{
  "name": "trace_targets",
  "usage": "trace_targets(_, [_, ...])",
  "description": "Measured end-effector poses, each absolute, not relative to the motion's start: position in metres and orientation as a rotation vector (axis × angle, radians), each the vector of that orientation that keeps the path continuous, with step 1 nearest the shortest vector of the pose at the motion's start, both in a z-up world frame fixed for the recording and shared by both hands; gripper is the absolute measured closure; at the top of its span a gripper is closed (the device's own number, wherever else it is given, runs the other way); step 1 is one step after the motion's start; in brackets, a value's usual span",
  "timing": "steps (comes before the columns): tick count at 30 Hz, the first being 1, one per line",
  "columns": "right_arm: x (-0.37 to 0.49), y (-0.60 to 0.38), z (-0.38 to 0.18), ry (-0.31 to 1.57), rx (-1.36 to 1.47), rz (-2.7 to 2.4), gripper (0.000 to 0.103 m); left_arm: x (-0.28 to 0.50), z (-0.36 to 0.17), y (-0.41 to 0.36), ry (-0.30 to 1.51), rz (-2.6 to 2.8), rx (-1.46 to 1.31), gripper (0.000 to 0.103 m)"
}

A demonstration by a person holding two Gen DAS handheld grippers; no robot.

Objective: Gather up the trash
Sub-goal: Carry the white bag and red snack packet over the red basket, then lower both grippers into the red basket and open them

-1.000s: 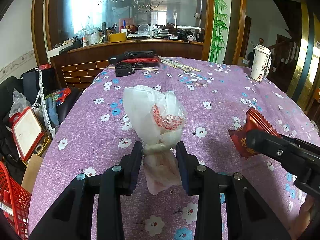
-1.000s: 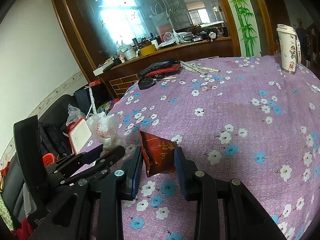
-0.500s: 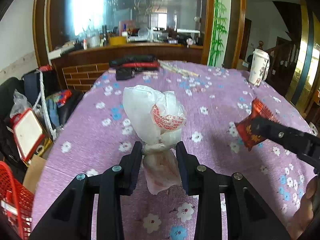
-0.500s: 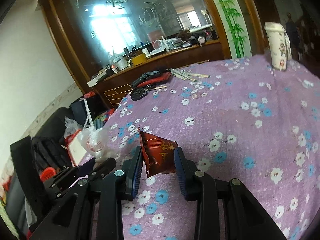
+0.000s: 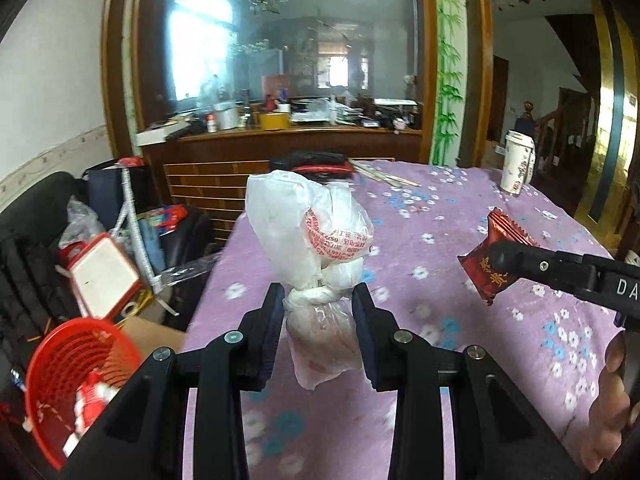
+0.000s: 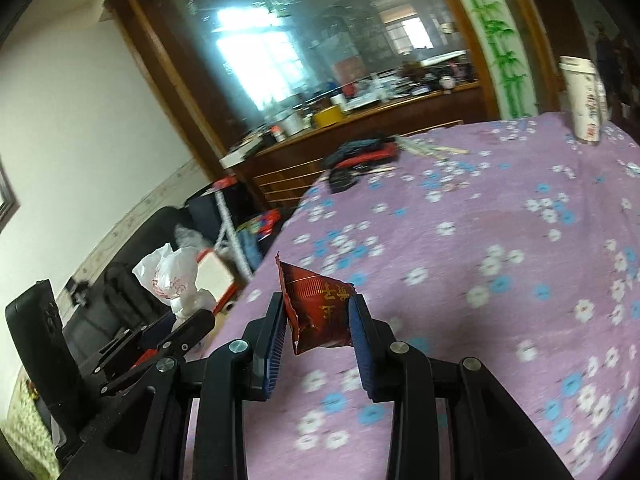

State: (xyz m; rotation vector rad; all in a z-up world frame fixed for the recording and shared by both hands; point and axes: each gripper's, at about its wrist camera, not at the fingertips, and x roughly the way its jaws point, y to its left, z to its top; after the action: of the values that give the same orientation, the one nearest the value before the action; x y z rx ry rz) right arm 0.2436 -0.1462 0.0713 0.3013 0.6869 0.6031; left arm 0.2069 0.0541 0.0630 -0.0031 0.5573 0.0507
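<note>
Left wrist view shows the knotted white plastic bag (image 5: 308,240) pinched at its knot between the two pads of the left claw (image 5: 319,320). The bag hangs in the air now, up off the purple flowered tabletop (image 5: 440,220). A second ago it sat low, close to the cloth. So the bag has been lifted and is being carried away.

To the right, the right claw (image 5: 504,264) is closed on a red snack wrapper (image 5: 486,268). The wrapper is off the cloth too. In the right wrist view the same red snack wrapper (image 6: 318,308) sits squeezed between the blue pads of the right claw (image 6: 318,320), and the white bag (image 6: 172,276) shows off to the left, past the edge of the tabletop (image 6: 480,240).

Both views have swung toward the left edge. A red basket (image 5: 76,372) now shows big on the floor, down at the left, with some scraps in it. Before, only a bit of it showed. It looks like the place for the trash, so the next step is likely to carry both pieces over it and let go.

A white paper cup (image 5: 518,168) stands far back on the tabletop, well apart from both claws. It may need picking up later.
</note>
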Motion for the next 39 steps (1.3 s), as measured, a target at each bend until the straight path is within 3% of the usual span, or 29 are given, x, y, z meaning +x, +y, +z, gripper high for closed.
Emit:
trace_targets(23, [0.180, 0.060, 0.071, 0.831, 0.136, 1.016, 0.069, 0.076, 0.048, 0.260, 0.548, 0.399, -0.209, 0.070])
trace_targets(39, [0.205, 0.143, 0.038, 0.944, 0.125, 1.060, 0.069, 0.083, 0.020, 0.278, 0.601, 0.396, -0.234, 0.070])
